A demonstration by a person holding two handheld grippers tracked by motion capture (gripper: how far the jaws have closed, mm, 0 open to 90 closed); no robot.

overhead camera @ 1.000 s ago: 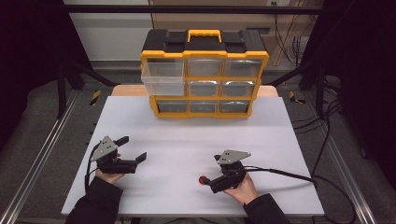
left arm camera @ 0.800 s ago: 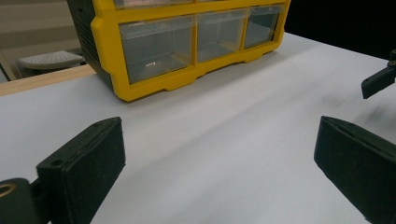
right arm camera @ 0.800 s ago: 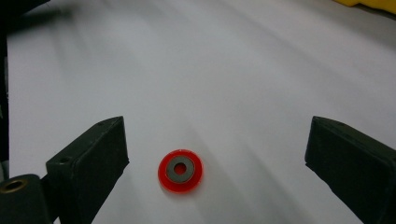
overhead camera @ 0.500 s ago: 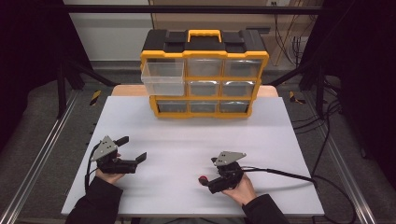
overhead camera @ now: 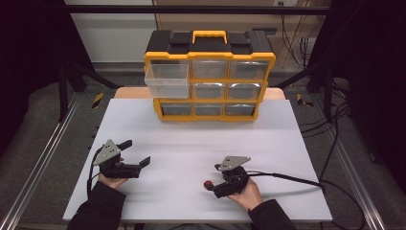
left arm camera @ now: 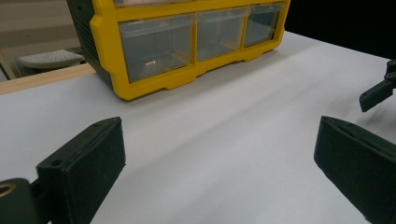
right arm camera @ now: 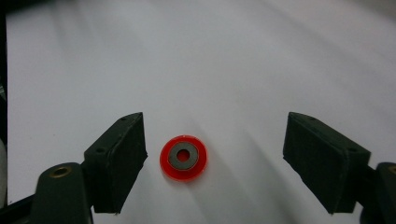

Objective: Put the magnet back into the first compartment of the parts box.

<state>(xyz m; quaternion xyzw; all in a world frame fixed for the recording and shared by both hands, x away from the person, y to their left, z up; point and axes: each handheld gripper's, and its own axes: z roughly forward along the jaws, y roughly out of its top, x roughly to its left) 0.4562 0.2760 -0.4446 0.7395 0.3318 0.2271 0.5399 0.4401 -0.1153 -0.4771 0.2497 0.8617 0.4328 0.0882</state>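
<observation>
A small red washer [right arm camera: 183,157] with a grey centre lies flat on the white table [overhead camera: 191,143], front right of the middle, also seen as the red washer [overhead camera: 208,184]. My right gripper [right arm camera: 215,154] is open and low over the table, its jaws on either side of the washer, which lies nearer the left jaw and touches neither. From above, the right gripper [overhead camera: 215,180] points left at the washer. My left gripper [overhead camera: 135,153] rests open at the front left with nothing between its jaws, as the left gripper [left arm camera: 219,158] view confirms.
A yellow and black drawer organizer [overhead camera: 209,76] stands at the table's far edge, its clear upper-left drawer [overhead camera: 166,80] pulled out. Its bottom row of drawers [left arm camera: 187,42] is shut. The right gripper's cable [overhead camera: 287,178] trails to the right.
My right gripper has edged a little to the left and nearer the table's front, closer around the red washer. The left gripper and the washer have stayed put.
</observation>
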